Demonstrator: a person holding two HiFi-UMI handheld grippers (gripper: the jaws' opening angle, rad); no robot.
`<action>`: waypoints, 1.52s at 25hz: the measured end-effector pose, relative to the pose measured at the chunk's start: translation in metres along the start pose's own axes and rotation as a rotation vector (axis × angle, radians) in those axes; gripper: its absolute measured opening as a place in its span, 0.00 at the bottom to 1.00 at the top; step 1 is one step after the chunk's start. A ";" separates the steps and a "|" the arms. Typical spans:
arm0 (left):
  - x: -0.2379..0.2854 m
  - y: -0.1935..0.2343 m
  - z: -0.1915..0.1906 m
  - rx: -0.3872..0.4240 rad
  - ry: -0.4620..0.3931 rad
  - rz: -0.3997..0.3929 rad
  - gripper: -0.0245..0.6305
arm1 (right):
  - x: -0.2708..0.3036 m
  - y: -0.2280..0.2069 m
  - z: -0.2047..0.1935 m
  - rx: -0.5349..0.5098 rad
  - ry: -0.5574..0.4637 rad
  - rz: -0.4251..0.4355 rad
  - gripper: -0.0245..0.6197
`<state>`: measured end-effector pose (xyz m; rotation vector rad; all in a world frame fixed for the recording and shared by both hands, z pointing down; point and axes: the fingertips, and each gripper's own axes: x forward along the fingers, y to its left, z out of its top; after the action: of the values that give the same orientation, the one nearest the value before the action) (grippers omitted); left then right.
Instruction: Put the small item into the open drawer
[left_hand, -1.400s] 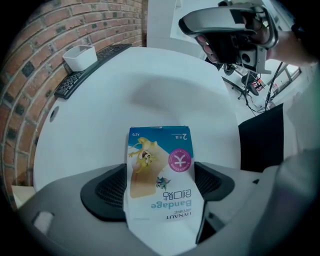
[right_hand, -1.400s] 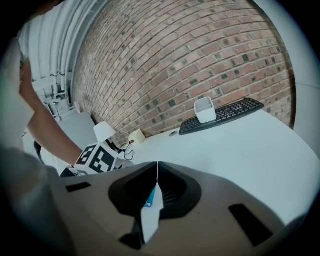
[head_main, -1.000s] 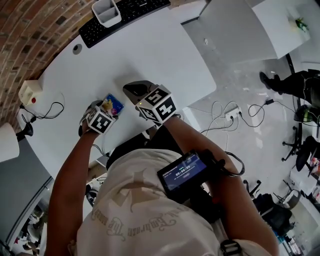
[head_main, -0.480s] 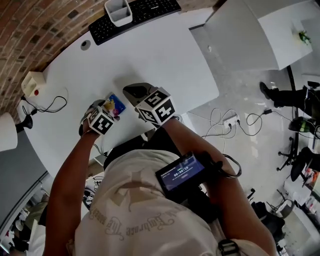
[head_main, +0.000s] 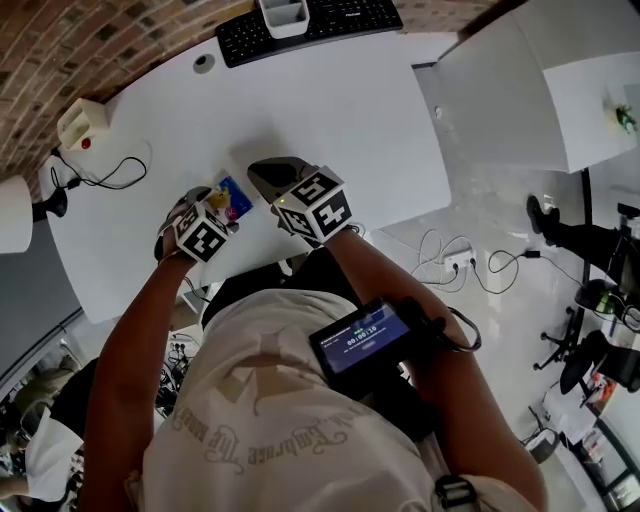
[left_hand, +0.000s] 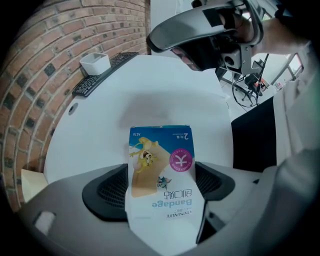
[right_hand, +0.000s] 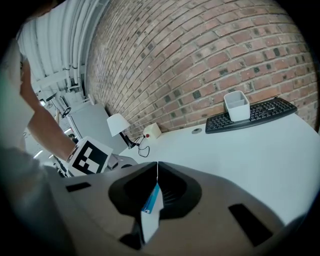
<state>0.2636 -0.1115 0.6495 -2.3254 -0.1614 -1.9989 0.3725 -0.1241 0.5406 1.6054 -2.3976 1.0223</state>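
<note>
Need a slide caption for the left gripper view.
Left gripper shut on a bandage packet, white desk ahead; keyboard by brick wall.

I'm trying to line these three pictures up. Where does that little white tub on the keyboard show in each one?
Head view: the white tub is at the top edge, just left of middle, partly cut off.
Left gripper view: upper left, near the brick wall.
Right gripper view: right of middle, in front of the brick wall.
Shared landmark: the black keyboard under it, seen in all three.

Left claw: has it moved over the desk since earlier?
No. Left claw stays equally far from the cable hole and button box; the camera turned.
</note>
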 end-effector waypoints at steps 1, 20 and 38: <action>-0.002 0.000 -0.003 -0.009 -0.003 0.006 0.67 | 0.003 0.003 0.000 -0.006 0.005 0.011 0.05; -0.041 -0.018 -0.056 -0.228 -0.065 0.099 0.67 | 0.028 0.061 -0.020 -0.078 0.088 0.155 0.05; -0.066 -0.046 -0.105 -0.340 -0.133 0.146 0.67 | 0.029 0.112 -0.036 -0.115 0.057 0.164 0.05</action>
<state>0.1446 -0.0805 0.5997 -2.5784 0.3599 -1.9285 0.2548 -0.1017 0.5265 1.3431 -2.5327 0.9209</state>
